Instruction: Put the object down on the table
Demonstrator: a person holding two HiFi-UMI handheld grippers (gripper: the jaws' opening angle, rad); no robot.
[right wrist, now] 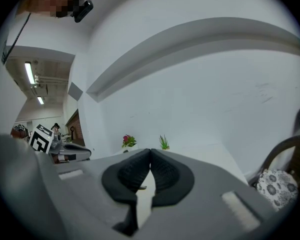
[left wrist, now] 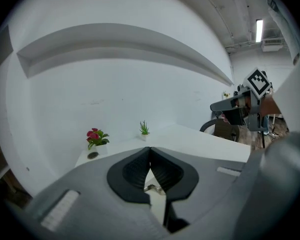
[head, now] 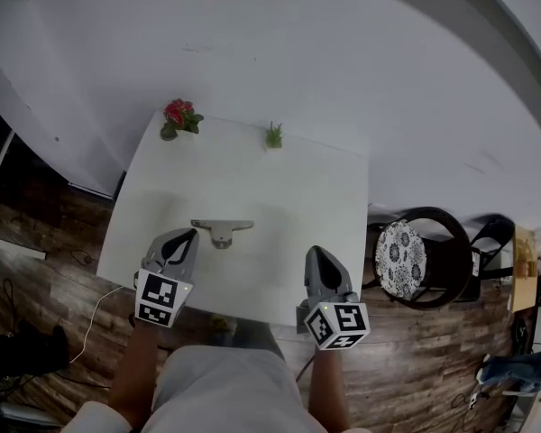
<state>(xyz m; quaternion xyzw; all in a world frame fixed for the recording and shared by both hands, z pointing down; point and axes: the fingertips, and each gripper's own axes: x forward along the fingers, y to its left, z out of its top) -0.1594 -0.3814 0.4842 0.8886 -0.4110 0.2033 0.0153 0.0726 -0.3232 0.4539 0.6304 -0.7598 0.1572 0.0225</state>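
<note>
A grey metal T-shaped object [head: 221,230] lies flat on the white table [head: 279,197], near the front edge and left of the middle. My left gripper [head: 193,234] hovers just left of it with its tips almost level with the object's left end, not touching it. Its jaws meet at the tips with nothing between them [left wrist: 150,149]; a bit of the object [left wrist: 153,188] shows below them. My right gripper [head: 312,251] is over the table's front right part, well clear of the object, also shut and empty [right wrist: 150,150].
A pot of red flowers [head: 180,117] and a small green plant [head: 273,135] stand at the table's far edge against the white wall. A dark chair with a patterned cushion [head: 401,258] stands right of the table. A white cable [head: 90,323] lies on the wooden floor at the left.
</note>
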